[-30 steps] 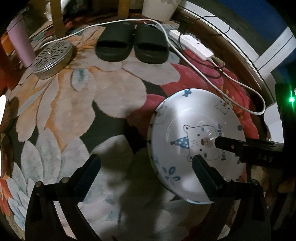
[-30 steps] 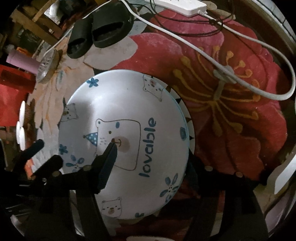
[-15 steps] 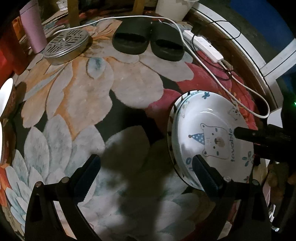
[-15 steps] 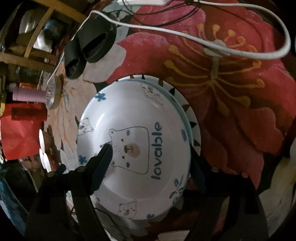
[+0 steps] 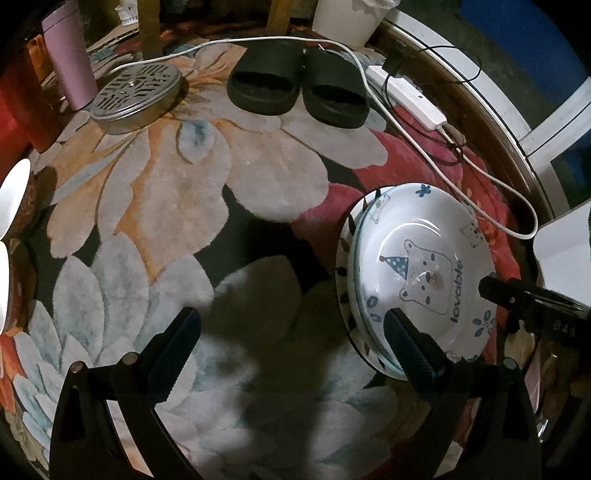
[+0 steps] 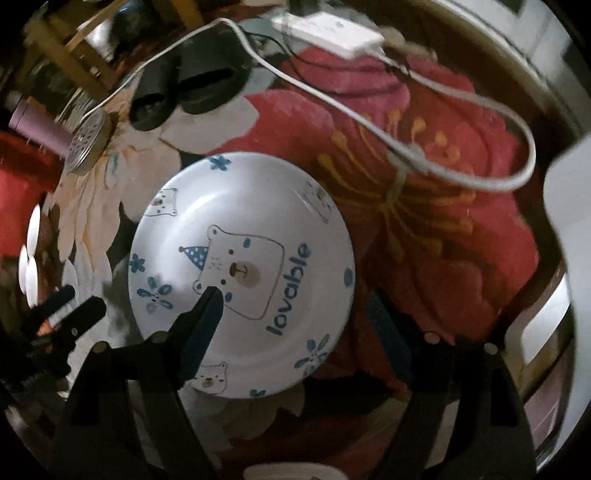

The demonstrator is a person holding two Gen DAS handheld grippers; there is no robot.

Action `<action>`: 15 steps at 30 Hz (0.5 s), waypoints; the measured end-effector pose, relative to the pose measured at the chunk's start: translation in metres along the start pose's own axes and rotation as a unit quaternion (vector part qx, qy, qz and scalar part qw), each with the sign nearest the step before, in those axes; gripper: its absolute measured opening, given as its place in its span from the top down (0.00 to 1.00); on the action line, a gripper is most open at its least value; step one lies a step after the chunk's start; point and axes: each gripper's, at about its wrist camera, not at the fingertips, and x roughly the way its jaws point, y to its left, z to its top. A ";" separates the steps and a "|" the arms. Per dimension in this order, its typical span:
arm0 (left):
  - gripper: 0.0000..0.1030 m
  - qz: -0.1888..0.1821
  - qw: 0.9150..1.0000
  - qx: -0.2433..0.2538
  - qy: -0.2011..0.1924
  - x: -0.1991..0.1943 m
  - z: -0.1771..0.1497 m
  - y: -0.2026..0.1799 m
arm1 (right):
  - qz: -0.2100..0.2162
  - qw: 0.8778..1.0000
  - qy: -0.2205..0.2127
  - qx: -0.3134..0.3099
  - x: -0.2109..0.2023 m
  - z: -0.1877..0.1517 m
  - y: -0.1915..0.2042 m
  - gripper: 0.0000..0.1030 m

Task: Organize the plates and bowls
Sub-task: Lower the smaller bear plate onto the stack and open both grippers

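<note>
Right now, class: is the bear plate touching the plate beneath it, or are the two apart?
Touching. The left wrist view shows the bear plate nested directly on the lower plate, whose patterned rim peeks out at its left edge with no gap between them.

A room in a home, seen at floor level in dim light.

A thick rug [image 5: 184, 192] with big flower patterns in cream, orange and red covers the floor. On its far side stands a pair of black slippers [image 5: 295, 88], and to the right of them lies a white power strip [image 5: 410, 99] with a long white cable [image 5: 480, 173]. Far left, a round metal lid [image 5: 136, 96] with holes lies near a pink tumbler [image 5: 68, 55]. Wooden furniture legs [image 5: 149, 29] stand behind.
</note>
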 end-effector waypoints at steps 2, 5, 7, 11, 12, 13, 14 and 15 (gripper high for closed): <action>0.03 0.003 1.000 0.000 -0.002 -0.002 0.000 0.001 | -0.001 1.000 -0.005 -0.008 0.000 0.001 0.006 0.21; 0.03 0.006 1.000 -0.001 -0.003 -0.005 -0.001 0.003 | -0.001 1.000 -0.013 -0.018 -0.001 0.002 0.014 0.21; 0.03 0.009 1.000 -0.002 -0.006 -0.007 -0.002 0.006 | 0.000 1.000 -0.014 -0.020 -0.002 0.002 0.017 0.21; 0.01 0.020 1.000 -0.002 -0.011 -0.013 -0.004 0.012 | 0.005 0.999 -0.014 -0.028 -0.001 0.003 0.027 0.19; 0.01 0.022 1.000 -0.003 -0.013 -0.015 -0.005 0.014 | 0.005 0.999 -0.015 -0.032 -0.002 0.003 0.031 0.14; 0.01 0.024 1.000 -0.005 -0.015 -0.017 -0.006 0.017 | 0.007 0.999 -0.016 -0.037 -0.002 0.002 0.035 0.10; 0.01 0.026 1.000 -0.007 -0.016 -0.018 -0.006 0.020 | 0.010 0.999 -0.019 -0.042 -0.003 0.002 0.039 0.05; 0.01 0.028 0.999 -0.009 -0.016 -0.020 -0.007 0.023 | 0.012 0.999 -0.021 -0.046 -0.004 0.001 0.042 0.03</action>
